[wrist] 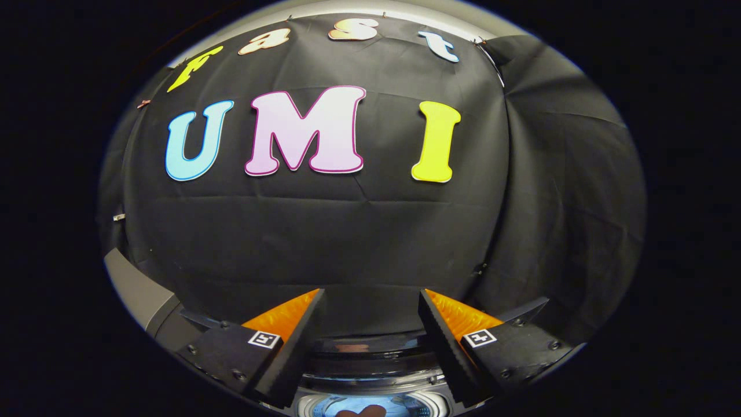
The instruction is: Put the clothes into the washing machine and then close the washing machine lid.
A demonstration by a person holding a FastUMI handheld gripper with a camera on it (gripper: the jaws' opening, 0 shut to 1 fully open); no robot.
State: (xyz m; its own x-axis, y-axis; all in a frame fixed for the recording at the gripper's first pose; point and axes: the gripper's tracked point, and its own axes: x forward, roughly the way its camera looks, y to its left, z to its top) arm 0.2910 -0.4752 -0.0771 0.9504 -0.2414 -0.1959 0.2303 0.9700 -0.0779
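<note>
Black cloth hangs close behind the washing machine (370, 370); your hand-held gripper (370, 324) is spread wide with nothing between its fingers; the open drum sits just below and between them, something reddish, perhaps clothes, at its bottom; aimed this high, you could misjudge the lid or snag the cloth

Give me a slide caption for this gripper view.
Open gripper held above the washing machine, fingers apart with nothing between them, facing the booth's black cloth wall.
</note>
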